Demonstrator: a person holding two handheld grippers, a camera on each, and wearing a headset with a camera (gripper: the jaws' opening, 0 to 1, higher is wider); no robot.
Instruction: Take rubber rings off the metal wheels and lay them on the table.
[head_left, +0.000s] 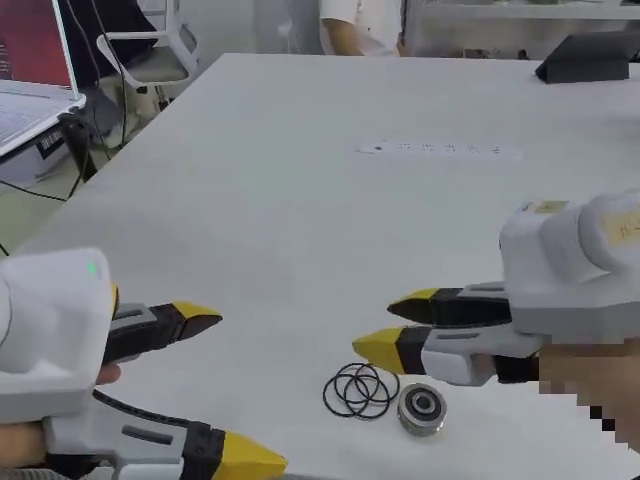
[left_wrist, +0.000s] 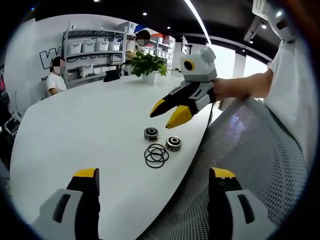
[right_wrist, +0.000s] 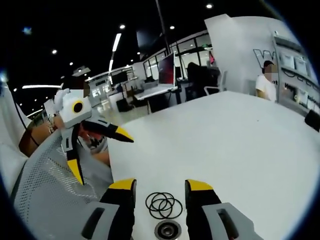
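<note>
White table; laptop + office chair at its far left. Shelving w/ bins, potted plant behind. Dark ceiling, strip lights, monitors.

Two metal wheels lie ahead of the left gripper. One loose pile of rubber rings lies nearer its jaws, three or four, overlapping too much to count.

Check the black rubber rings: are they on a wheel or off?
Off. The rubber rings lie flat and overlapping on the table, beside the metal wheel, not around it.
</note>
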